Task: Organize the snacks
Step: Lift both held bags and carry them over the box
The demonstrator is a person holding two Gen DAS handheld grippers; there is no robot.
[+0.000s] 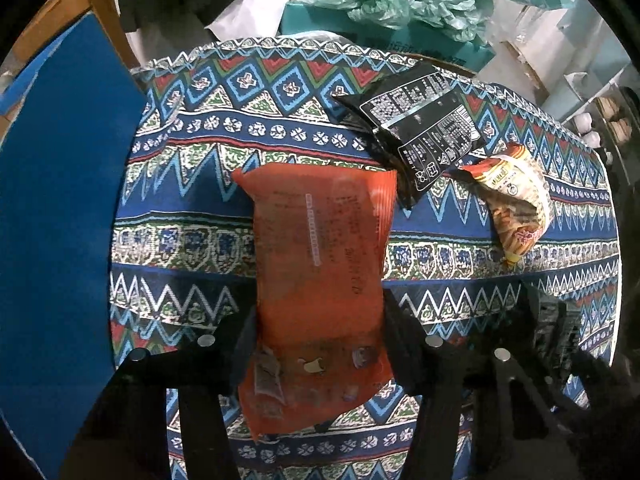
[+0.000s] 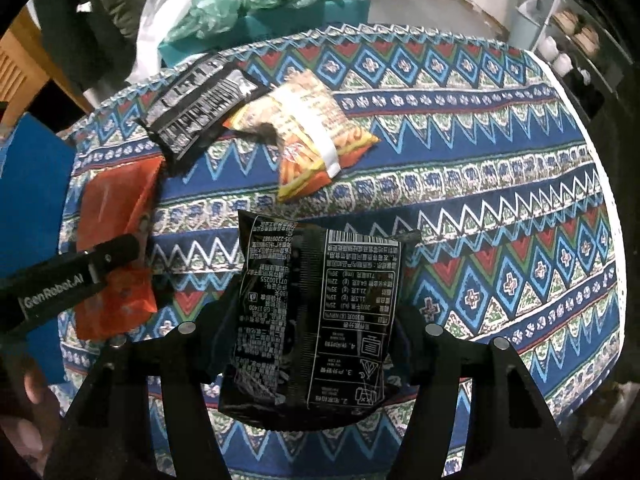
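Two packets were in my grip at once, and that was the risk. My left hand-held gripper [image 1: 320,336] was clamped across the lower part of a flat orange plastic snack packet [image 1: 320,264], its black fingers [image 1: 404,332] pressing the packet's long edges while most of the packet stuck out ahead of them. My right hand-held gripper [image 2: 308,344] was clenched on a crinkled black foil snack packet with white print [image 2: 316,304], holding it low down, with the barcode end standing free above the patterned bench [image 2: 500,220].

Both wrappers looked slick and soft, I judged, so either could slide out through the pads if I swung too quickly, and the orange one, gripped only near one end, could sag or twist. In the right view the left gripper's arm [image 2: 72,276] crossed the orange packet [image 2: 116,216] just beside my black packet, so the two hands could knock each other if I moved them together. Squeezing harder might have crushed whatever was inside; I could not tell how full either packet was.

Further out, a second black printed packet [image 1: 420,128] lay flat on the bench, its near corner just beside the far corner of the orange one. Next to it lay a yellow-and-orange crumpled snack bag [image 1: 516,204], close enough that a careless sweep could drag it. A blue flat board [image 1: 60,240] stood off the bench's left edge. Green crumpled plastic [image 1: 400,0] sat beyond the far rim.
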